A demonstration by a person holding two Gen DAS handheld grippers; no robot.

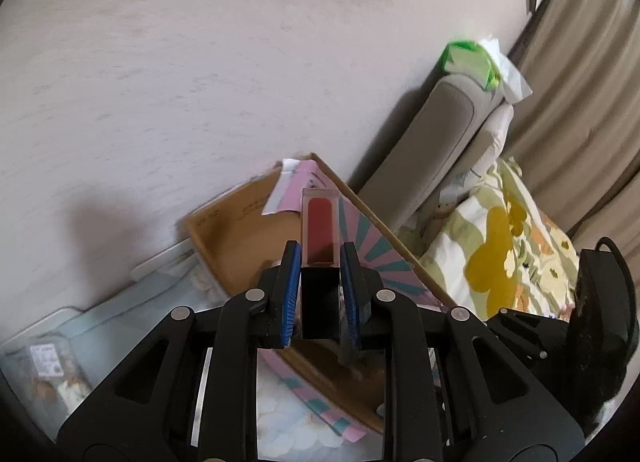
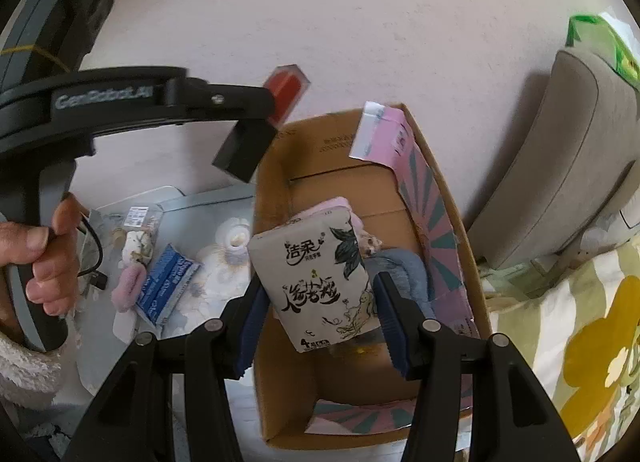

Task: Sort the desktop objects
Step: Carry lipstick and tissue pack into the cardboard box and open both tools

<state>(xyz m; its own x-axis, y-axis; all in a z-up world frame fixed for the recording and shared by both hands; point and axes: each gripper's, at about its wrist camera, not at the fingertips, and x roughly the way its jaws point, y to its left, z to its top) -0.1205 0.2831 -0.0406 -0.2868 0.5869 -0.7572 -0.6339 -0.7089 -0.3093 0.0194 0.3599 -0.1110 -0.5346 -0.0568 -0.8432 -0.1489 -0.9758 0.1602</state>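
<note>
Both grippers held sorted items over the open brown cardboard box [image 2: 352,197].

The left gripper [image 1: 320,294] was clenched on a square-sectioned lip-gloss tube with a red see-through body and a glossy black cap [image 1: 320,246], its blue ribbed pads [image 1: 291,294] pressing the cap, the red end jutting out above the box's near wall. Only the right wrist view showed the hand [image 2: 44,258] on the left gripper's grey handle, a fluffy white sleeve [image 2: 24,370] below it, and beside the box a pale floral tray [image 2: 200,205] holding a blue foil sachet [image 2: 168,286] and a pink fuzzy item [image 2: 128,286]. The right gripper [image 2: 320,314] grasped a soft grey tissue pack printed with black ink drawings [image 2: 316,278], tilted over the box, where blue and pink cloths [image 2: 416,274] lay. A grey padded armrest [image 2: 560,165] stood to the right.
</note>
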